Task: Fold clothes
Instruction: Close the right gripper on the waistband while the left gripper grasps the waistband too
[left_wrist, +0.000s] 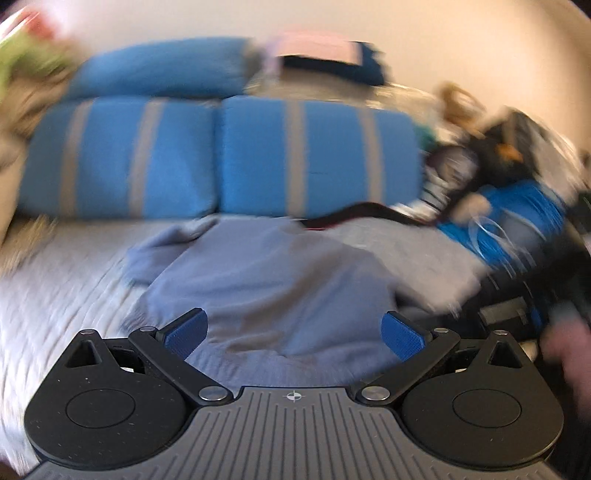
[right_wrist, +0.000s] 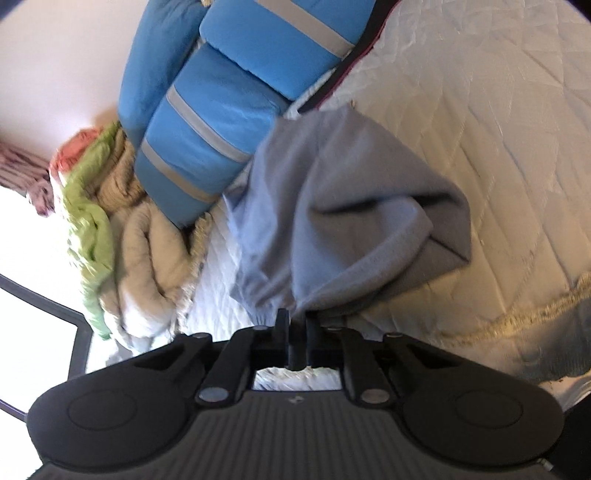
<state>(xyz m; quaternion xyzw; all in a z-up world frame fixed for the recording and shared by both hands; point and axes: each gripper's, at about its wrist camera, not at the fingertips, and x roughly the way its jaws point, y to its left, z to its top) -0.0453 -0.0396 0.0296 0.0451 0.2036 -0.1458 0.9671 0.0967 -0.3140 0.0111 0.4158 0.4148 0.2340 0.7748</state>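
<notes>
Between the fingers of our right claw we hold a bunched edge of the grey garment; the jaws are clenched on it, and the cloth rises from the bed toward the claw in a loose cone. Our left claw is released, its blue pads wide apart and nothing between them, hovering just above the same garment. The garment lies on the bed below the blue pillows, with one part spread to the left and a fold turned over on the right side. We judge that the pinch is narrow, so the edge may slip out if we lift more. Also, we hold only one point, so the cloth may twist and fold crooked unless the left claw takes a second corner. The fabric looks soft, plain and a little wrinkled. The left view is blurred, so its fine edges we cannot tell.
</notes>
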